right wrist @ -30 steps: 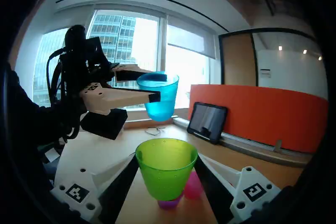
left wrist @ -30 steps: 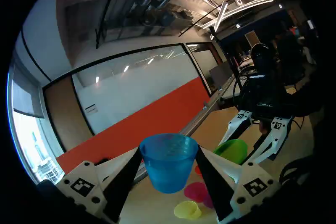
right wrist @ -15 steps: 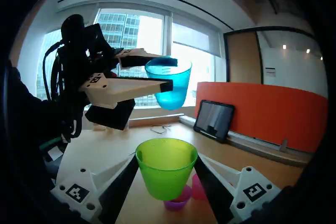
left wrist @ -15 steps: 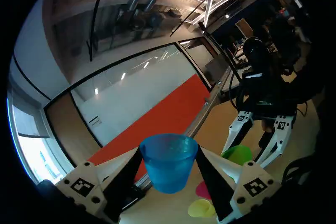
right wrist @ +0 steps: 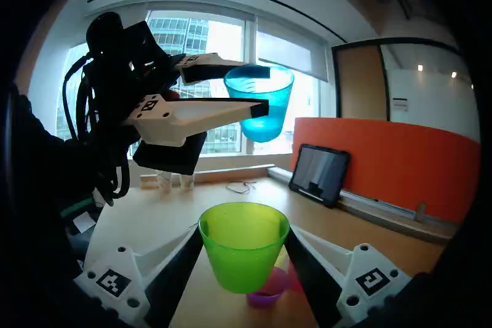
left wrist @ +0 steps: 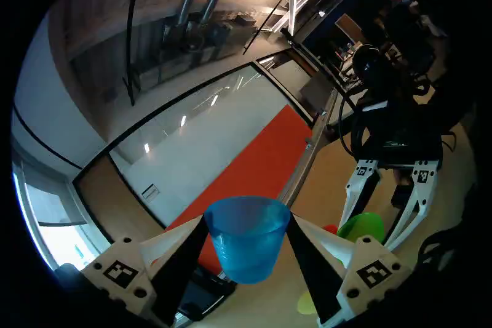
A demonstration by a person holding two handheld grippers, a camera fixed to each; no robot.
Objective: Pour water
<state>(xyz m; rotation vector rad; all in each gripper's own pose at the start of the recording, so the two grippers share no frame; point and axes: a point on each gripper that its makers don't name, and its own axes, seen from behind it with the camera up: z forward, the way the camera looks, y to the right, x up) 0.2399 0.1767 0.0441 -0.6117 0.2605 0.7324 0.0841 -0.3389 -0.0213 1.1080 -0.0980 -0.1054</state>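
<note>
**Left gripper view:** left gripper (left wrist: 246, 222), fingers pressed on both sides of blue cup (left wrist: 247, 254). Farther off at right, right gripper (left wrist: 367, 237) clamps green cup (left wrist: 361, 224).

**Right gripper view:** green cup pinched between own fingers, above table (right wrist: 154, 217). Blue cup held higher, beyond it. Purple cup (right wrist: 269, 290) stands on table beneath.

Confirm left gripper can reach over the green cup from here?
Probably yes: left gripper holds the blue cup above and beyond the green cup, with open air between them and nothing in the way.
</note>
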